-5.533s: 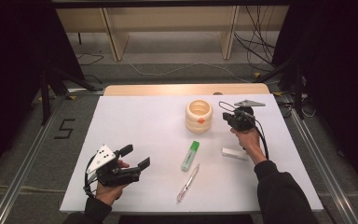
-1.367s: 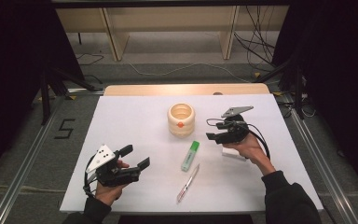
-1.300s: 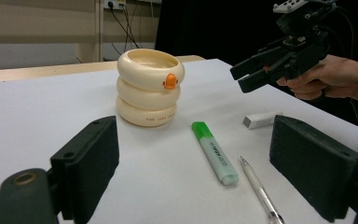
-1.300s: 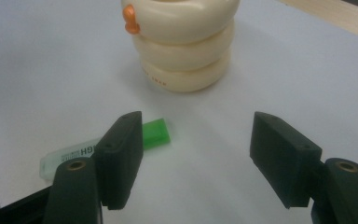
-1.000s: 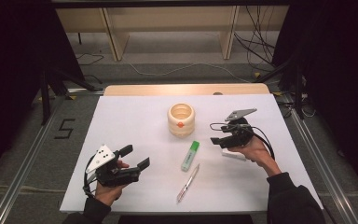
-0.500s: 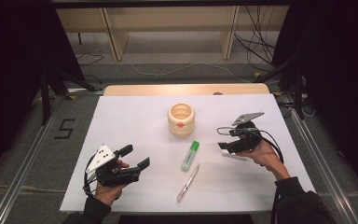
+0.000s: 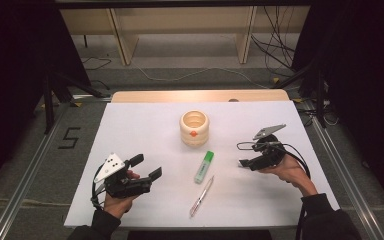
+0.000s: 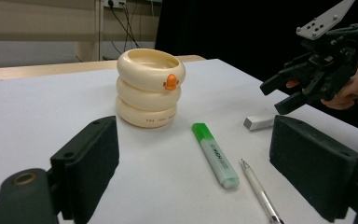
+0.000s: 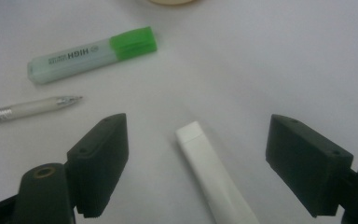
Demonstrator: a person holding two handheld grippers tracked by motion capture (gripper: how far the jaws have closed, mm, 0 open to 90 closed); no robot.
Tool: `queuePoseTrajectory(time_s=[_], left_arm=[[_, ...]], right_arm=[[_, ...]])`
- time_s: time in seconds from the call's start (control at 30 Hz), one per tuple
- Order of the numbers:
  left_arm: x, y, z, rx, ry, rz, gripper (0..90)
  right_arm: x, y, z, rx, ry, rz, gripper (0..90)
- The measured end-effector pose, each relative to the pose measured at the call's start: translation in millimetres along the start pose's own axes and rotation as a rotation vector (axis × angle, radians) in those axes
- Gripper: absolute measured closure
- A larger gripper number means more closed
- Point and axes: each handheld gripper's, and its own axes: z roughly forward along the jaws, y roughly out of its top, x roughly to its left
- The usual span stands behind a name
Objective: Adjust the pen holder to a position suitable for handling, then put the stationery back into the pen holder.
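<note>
A white eraser stick (image 9: 214, 175) lies on the white table (image 7: 145, 125), and my right gripper (image 9: 203, 163) hovers open just above it, one jaw on each side. From the left gripper view the eraser (image 8: 259, 122) sits below the right gripper (image 8: 274, 97). The high view has my right gripper (image 7: 250, 156) at the near right. A green highlighter (image 7: 204, 166) and a pen (image 7: 202, 196) lie mid-table. Behind them stands a cream ringed cup (image 7: 194, 128) with an orange beak. My left gripper (image 7: 146, 167) rests open at the near left, holding nothing.
The highlighter (image 9: 93, 54) and the pen tip (image 9: 67, 99) lie to the left, beyond the right gripper's jaws. A wooden strip (image 7: 200, 95) edges the table's far side. Metal rails (image 7: 25, 195) run along both sides on the floor.
The right gripper has pulled back from beside the cup toward the near right and come down over the eraser. The cup stands a little further left than 5.5 s ago. The left gripper is still.
</note>
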Motion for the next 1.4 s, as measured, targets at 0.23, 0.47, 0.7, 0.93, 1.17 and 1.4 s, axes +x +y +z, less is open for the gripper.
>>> queuePoseTrajectory(time_s=[0.23, 0.47, 0.7, 0.93, 1.17, 1.4], left_arm=[[-0.5, 0.1, -0.4, -0.003, -0.002, 0.002, 15.4], [-0.1, 0.0, -0.7, -0.004, -0.003, 0.002, 15.4], [-0.3, 0.2, -0.4, -0.004, -0.003, 0.000, 15.4], [-0.7, 0.2, 0.4, -0.001, -0.006, 0.004, 15.3], [-1.4, 0.5, 0.3, -0.004, -0.009, 0.010, 15.4], [-1.0, -0.3, -0.7, -0.003, -0.014, 0.006, 15.3]], right_arm=[[2.4, -3.4, 1.9, 0.051, -0.003, -0.017, 20.5], [2.2, -9.0, 2.7, 0.099, -0.001, -0.015, 20.0], [0.5, -13.1, 3.8, 0.126, 0.001, -0.022, 21.8], [-0.9, -16.2, 3.7, 0.159, 0.001, -0.040, 23.6], [-3.4, -17.0, 1.6, 0.183, -0.005, -0.047, 26.1], [-6.9, -17.7, 1.6, 0.221, -0.024, -0.065, 30.7]])
